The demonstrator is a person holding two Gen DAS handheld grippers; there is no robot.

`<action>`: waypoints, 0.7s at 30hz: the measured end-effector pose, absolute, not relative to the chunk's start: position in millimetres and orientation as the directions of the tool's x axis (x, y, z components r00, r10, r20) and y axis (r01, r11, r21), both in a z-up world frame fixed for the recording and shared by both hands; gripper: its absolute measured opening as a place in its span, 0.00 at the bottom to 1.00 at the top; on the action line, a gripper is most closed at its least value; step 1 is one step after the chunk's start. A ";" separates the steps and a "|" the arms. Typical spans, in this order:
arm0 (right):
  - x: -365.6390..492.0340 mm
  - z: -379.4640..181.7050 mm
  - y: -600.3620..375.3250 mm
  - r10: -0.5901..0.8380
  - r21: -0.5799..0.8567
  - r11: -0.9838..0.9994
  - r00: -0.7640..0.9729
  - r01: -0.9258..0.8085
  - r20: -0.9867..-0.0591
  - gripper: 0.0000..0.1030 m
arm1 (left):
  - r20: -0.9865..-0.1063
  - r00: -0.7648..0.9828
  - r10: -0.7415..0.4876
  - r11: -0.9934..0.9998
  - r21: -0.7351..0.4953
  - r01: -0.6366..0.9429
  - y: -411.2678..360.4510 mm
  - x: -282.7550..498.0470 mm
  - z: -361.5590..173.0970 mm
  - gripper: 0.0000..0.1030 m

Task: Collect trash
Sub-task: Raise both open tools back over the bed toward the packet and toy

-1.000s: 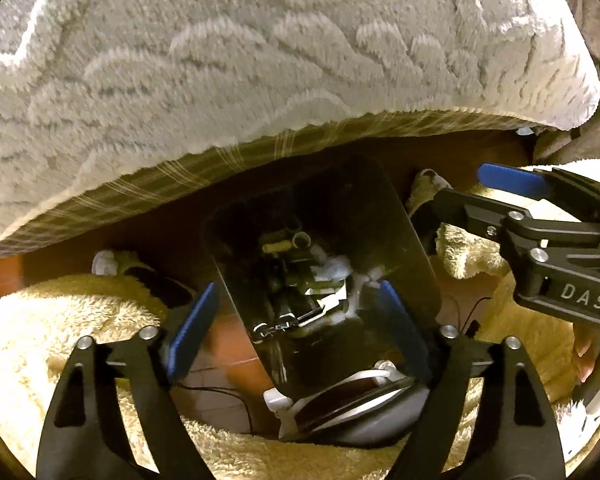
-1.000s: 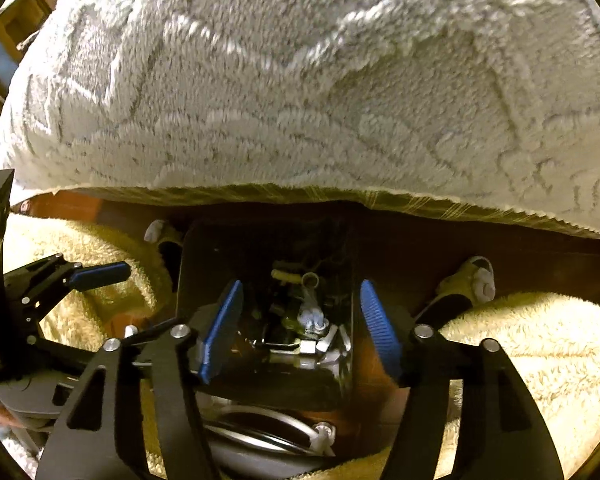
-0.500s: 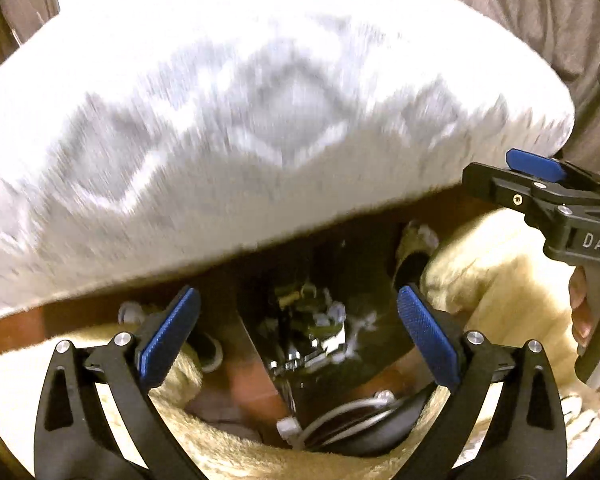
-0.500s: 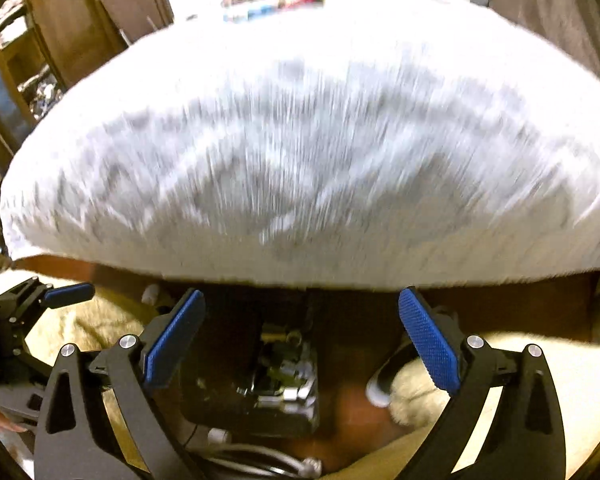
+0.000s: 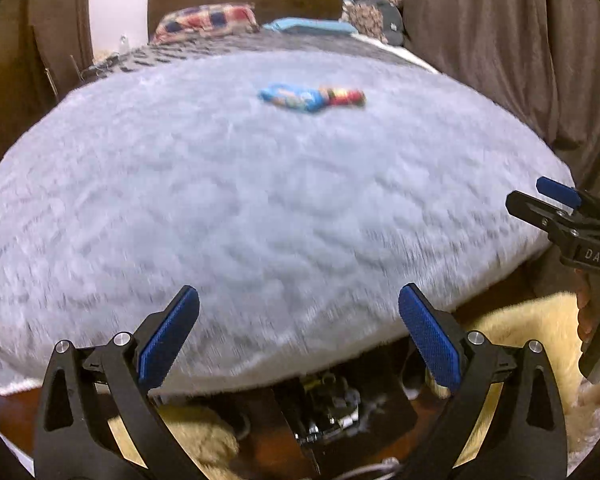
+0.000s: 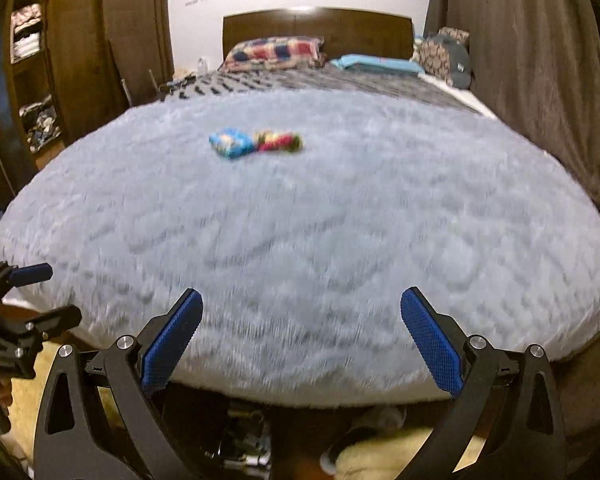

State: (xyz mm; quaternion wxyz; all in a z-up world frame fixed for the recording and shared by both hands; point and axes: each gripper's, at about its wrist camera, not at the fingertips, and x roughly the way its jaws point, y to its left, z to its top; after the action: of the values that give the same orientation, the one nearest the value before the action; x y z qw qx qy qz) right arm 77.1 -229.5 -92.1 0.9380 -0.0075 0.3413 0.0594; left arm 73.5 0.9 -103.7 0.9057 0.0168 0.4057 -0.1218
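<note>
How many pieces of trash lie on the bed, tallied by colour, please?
Blue wrapper: 1
Red and green wrapper: 1
Total: 2, touching end to end on the grey blanket.

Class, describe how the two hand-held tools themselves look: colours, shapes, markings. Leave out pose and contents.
Each tool, left and right, has two black skeletal arms with triangular cut-outs and silver bolt heads. The fingertips carry flat blue pads with a fine knurled texture. Seen from the side, the right tool's black body shows white letters "DAS". No cables show.
</note>
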 end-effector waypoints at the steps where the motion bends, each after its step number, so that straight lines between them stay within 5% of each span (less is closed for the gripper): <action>1: 83.8 -87.4 -229.5 0.106 0.025 0.993 0.766 -0.117 -0.634 0.97 | -0.731 0.651 -0.205 0.971 -0.071 0.227 2.7 80.5 -99.0 0.92; 17: 234.6 -101.6 -207.0 0.100 0.009 0.992 0.716 -0.130 -0.691 0.97 | -0.750 0.652 -0.113 0.986 -0.003 0.166 15.0 201.4 -105.8 0.92; 21: 271.1 -111.4 -197.0 0.114 0.011 0.988 0.685 -0.153 -0.720 0.87 | -0.764 0.637 -0.099 0.985 0.013 0.170 10.8 225.7 -114.8 0.92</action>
State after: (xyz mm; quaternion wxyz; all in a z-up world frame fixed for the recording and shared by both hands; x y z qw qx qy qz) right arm 271.1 -197.0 -111.4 0.9175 -0.0250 0.3902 0.0730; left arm 225.7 10.8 -114.8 0.9037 0.0420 0.4195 -0.0745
